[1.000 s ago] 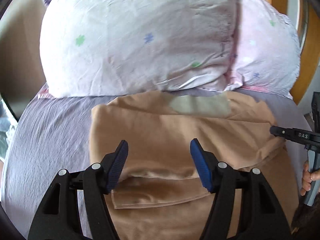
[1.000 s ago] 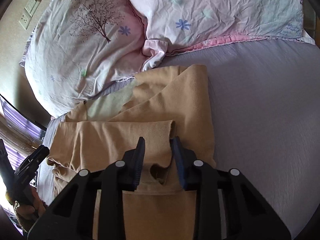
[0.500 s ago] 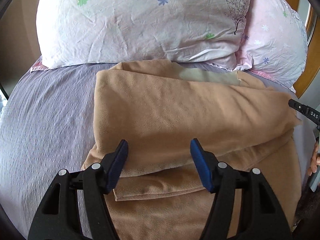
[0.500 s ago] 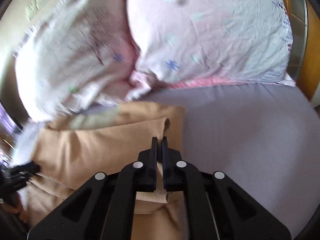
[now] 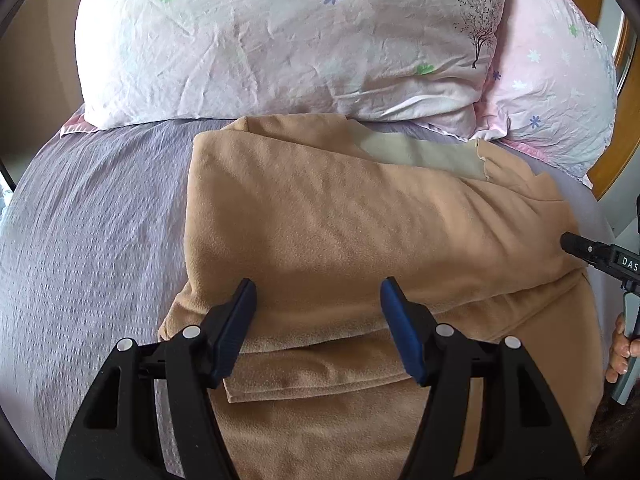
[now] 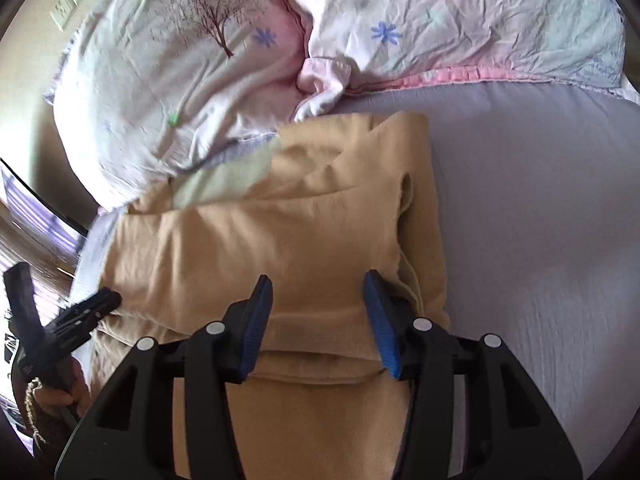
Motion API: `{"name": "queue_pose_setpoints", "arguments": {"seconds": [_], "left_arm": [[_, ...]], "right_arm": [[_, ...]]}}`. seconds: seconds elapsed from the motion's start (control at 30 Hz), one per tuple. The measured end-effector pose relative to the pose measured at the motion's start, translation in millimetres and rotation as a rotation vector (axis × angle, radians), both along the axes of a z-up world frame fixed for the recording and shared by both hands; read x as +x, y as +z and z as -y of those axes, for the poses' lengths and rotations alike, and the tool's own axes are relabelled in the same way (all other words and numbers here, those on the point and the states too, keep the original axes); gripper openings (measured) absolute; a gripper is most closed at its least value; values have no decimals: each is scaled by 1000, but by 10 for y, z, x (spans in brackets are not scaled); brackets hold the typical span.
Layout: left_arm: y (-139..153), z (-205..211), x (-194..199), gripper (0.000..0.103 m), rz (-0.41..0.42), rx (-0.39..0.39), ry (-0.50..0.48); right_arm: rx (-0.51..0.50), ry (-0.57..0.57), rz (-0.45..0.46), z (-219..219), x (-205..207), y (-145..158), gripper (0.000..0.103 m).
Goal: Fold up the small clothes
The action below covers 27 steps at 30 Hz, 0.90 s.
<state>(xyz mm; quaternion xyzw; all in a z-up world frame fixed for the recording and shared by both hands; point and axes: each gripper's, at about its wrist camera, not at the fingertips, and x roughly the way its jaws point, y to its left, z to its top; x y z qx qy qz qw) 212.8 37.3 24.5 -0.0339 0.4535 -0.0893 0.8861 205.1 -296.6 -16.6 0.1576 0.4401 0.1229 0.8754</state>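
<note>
Bedroom setup: lilac bedsheet (image 5: 92, 240), two floral pillows (image 5: 280, 40) at the far end beyond both grippers. Tan garment (image 5: 340, 232) lies on the sheet directly ahead of and under both sets of fingers, folded over itself into a thick band; pale green inner patch (image 5: 420, 152) shows at its far edge near the pillows. Left gripper (image 5: 318, 324) wide open, holds nothing, hovers over the near fold edge. Right gripper (image 6: 318, 316) also parted, empty, fabric between and below its fingers. Garment looks soft, fleecy, light, limp; layers likely to slide and sag if lifted by one point. Best hold, in my judgement: pinch all layers at the two near corners of the folded band, one gripper per corner, keeping tension between them.
</note>
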Motion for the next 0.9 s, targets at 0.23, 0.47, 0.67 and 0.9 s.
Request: {"name": "queue_pose_setpoints", "arguments": {"seconds": [0.23, 0.47, 0.67, 0.9], "left_arm": [[18, -86, -171, 66, 16, -32, -4], [334, -440, -1011, 67, 139, -131, -98], [384, -948, -2093, 82, 226, -262, -196], [-152, -1472, -2886, 82, 122, -458, -192]], "right_arm": [[21, 10, -5, 11, -127, -11, 48], [84, 87, 151, 168, -903, 311, 73], [169, 322, 267, 465, -2090, 326, 89], [264, 359, 105, 812, -3074, -402, 89]]}}
